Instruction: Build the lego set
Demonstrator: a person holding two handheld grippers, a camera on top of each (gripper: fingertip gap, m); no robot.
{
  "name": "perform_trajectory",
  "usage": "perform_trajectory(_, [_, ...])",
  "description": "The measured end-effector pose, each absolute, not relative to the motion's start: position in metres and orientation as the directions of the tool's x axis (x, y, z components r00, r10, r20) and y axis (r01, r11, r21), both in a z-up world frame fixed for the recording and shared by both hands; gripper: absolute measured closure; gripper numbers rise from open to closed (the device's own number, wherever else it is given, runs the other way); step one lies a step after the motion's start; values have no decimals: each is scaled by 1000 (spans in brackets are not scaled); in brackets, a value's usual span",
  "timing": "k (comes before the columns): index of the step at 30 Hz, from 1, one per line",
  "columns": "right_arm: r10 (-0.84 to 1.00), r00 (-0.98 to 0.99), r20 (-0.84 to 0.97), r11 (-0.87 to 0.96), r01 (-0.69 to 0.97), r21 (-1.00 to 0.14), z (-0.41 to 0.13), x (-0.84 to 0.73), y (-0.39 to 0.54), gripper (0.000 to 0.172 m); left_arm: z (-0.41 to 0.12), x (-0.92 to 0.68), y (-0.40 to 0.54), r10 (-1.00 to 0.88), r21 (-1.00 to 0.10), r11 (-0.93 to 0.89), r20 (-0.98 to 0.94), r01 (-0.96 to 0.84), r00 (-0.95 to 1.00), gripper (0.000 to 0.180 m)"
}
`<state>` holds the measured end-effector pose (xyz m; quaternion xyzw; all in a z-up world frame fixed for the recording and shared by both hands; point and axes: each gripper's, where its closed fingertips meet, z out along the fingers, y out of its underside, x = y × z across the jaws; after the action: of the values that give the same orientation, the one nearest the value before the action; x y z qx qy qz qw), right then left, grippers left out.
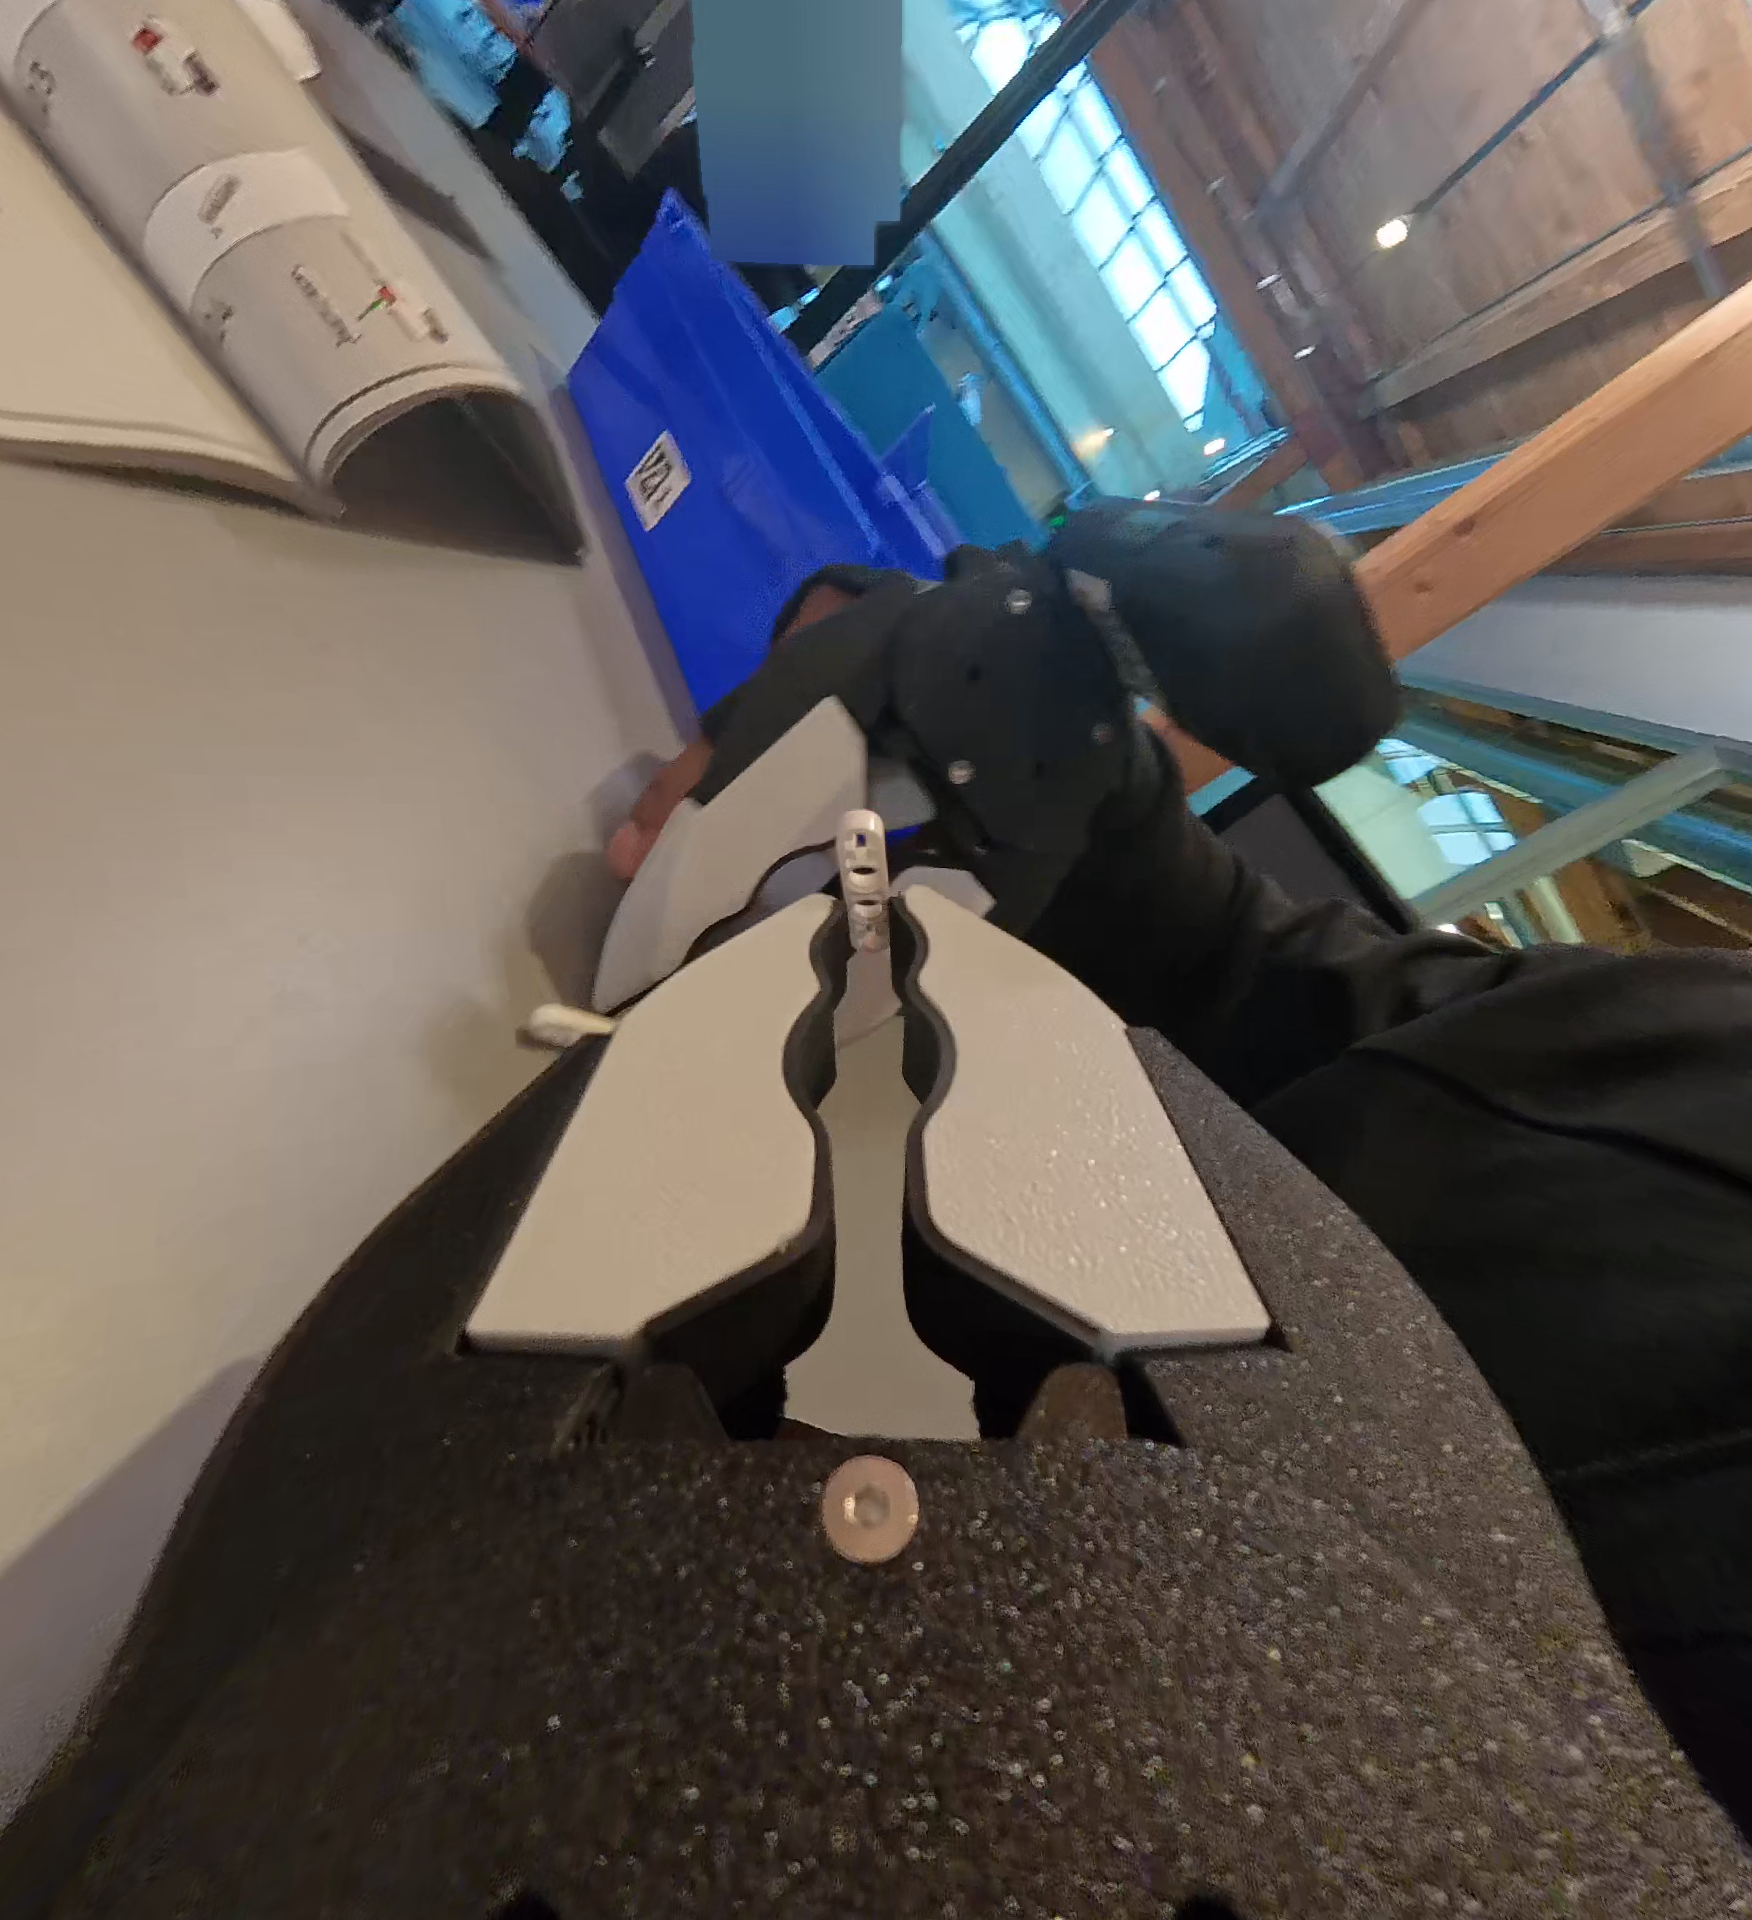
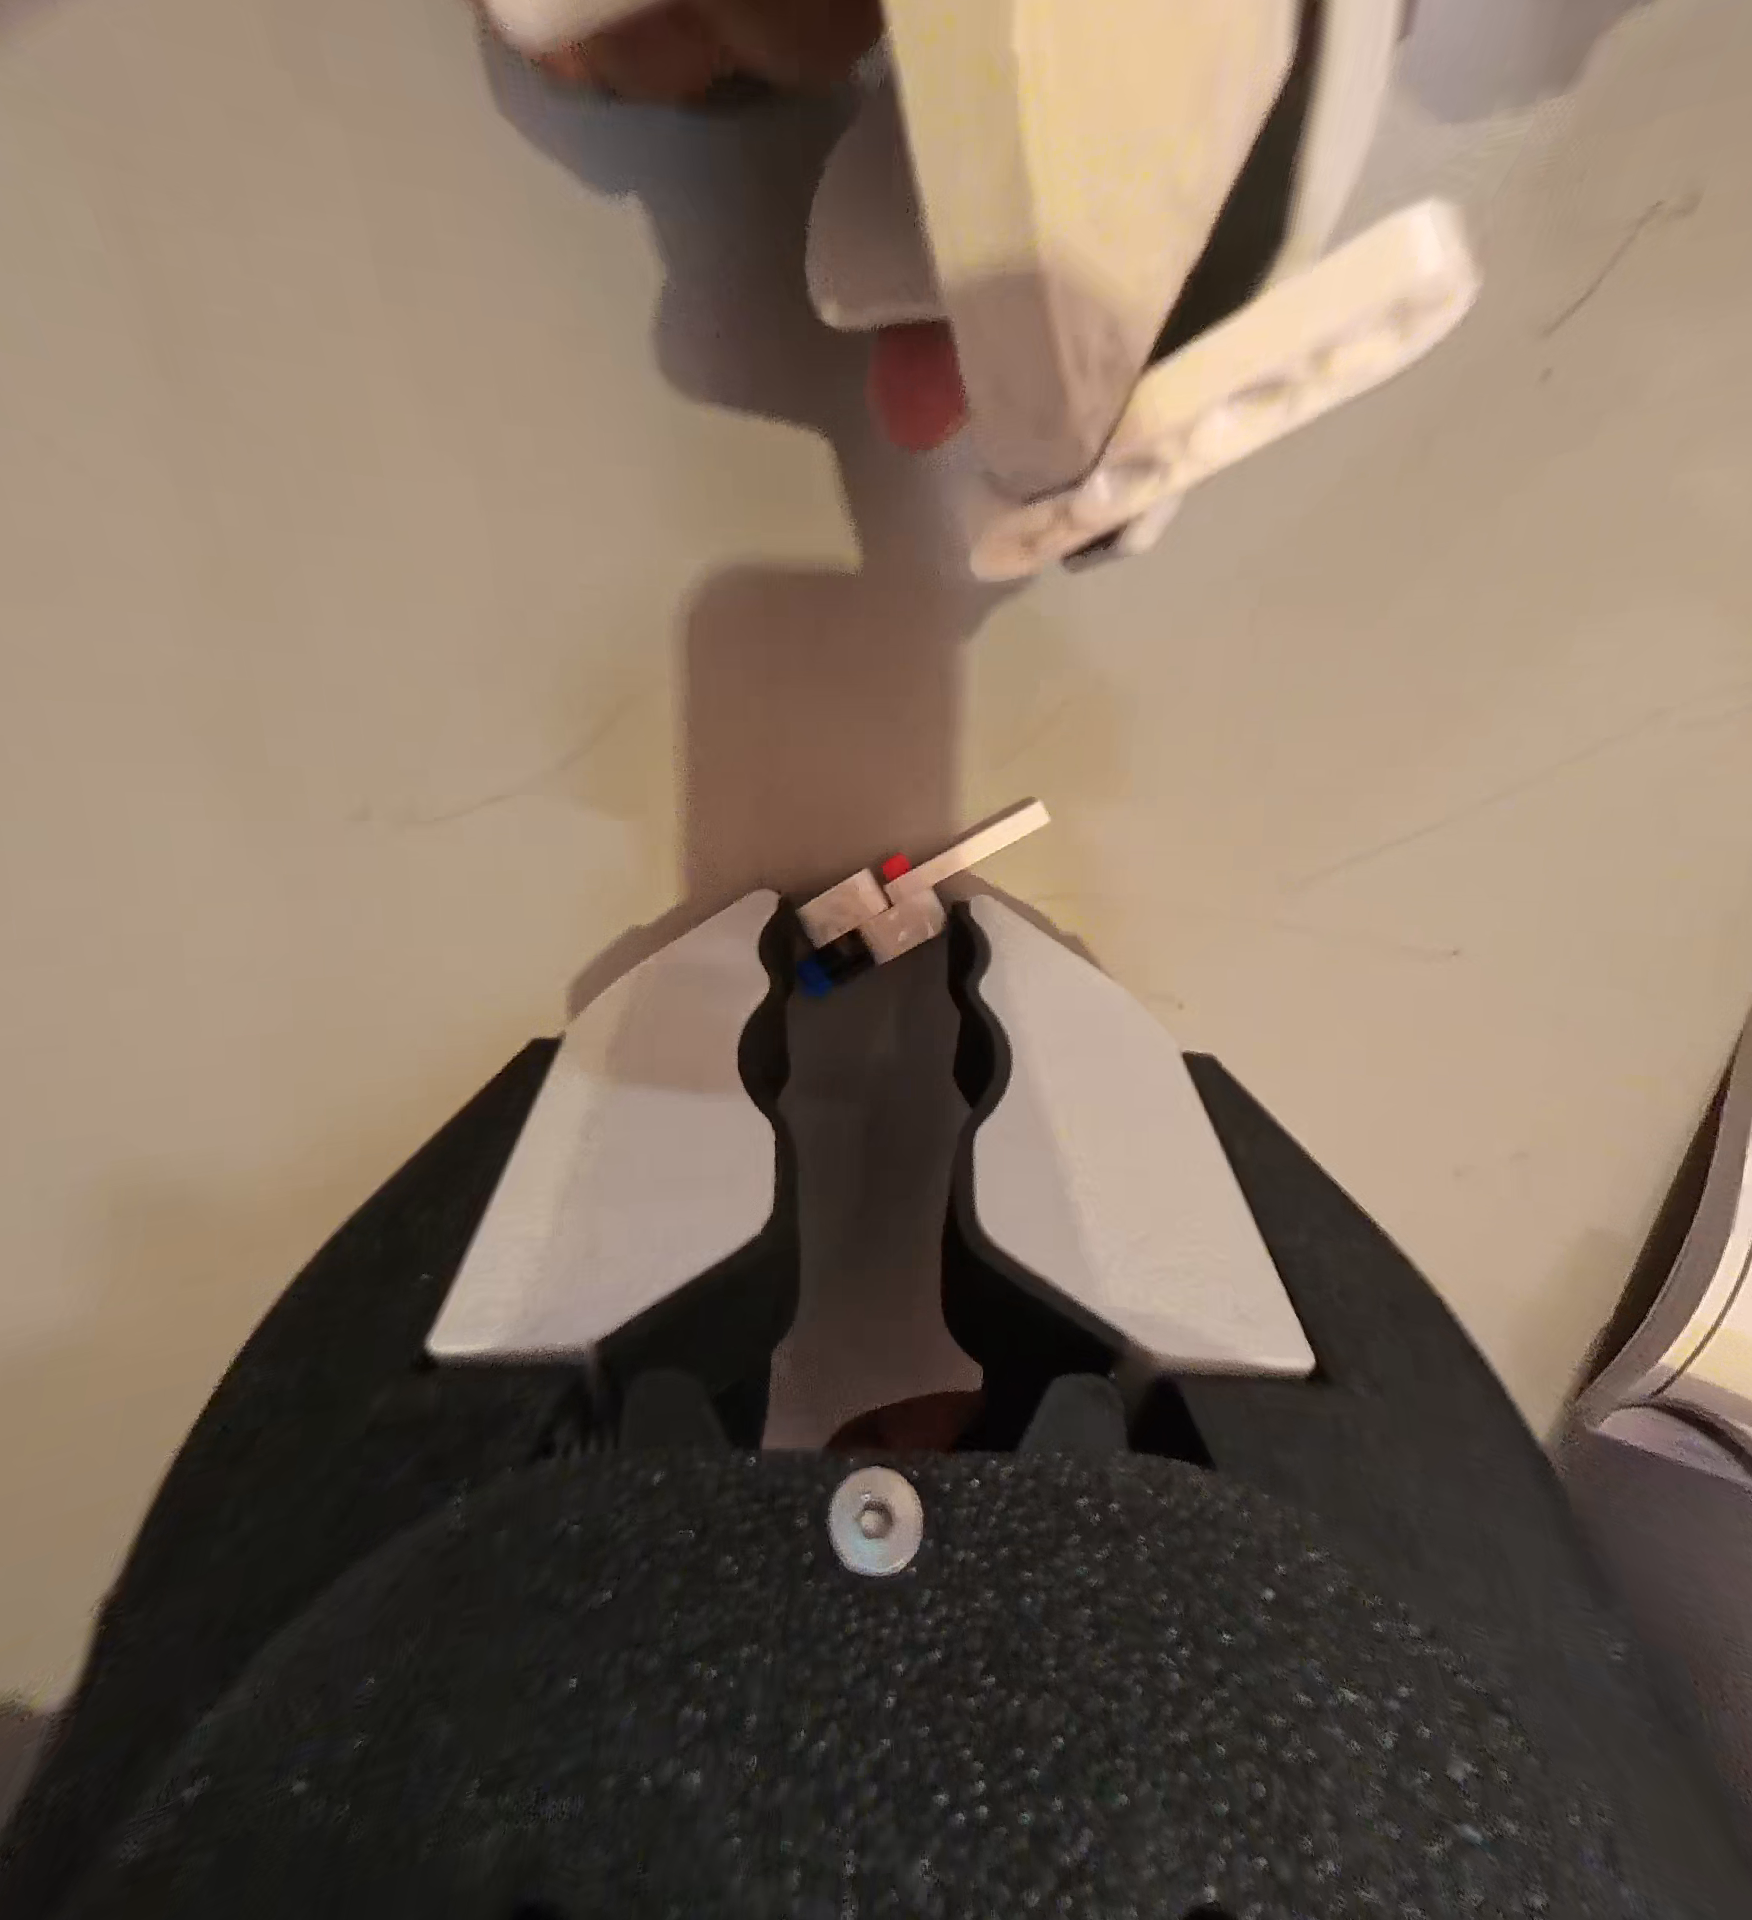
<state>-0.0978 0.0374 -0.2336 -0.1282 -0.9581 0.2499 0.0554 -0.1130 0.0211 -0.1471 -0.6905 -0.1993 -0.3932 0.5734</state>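
Left tongs (image 1: pixel 869 914) clamped on one white holed beam (image 1: pixel 861 862), right tongs (image 2: pixel 870 920) closed around one white brick assembly (image 2: pixel 887 914) with one red pin (image 2: pixel 895 864), one blue pin (image 2: pixel 812 975), one open booklet (image 1: pixel 228 270) beyond.

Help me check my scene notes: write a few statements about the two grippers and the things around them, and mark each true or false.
1. The left gripper grips a small white perforated piece at its fingertips. True.
2. The bin behind the right gripper is green. False: the bin is blue.
3. The small white assembly between the right gripper's fingertips carries a red part and a blue part. True.
4. The booklet on the table is closed. False: the booklet lies open, its pages curving up from the table.
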Motion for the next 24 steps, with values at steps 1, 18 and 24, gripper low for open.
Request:
perform_trajectory(1, [306, -949, 77, 826, 225, -516, -233, -100, 36, 144, -153, -113, 22, -137, -630, -282, 773, 723, 620, 173])
perform_trajectory(18, [633, -624, 458, 631, 74, -772, -180, -109, 36, 144, -167, -113, 38, -56, -651, -320, 738, 688, 673, 173])
perform_trajectory(24, [637, -613, 468, 634, 71, -770, -179, -105, 40, 144, -168, -108, 43, -71, -678, -344, 708, 649, 703, 173])
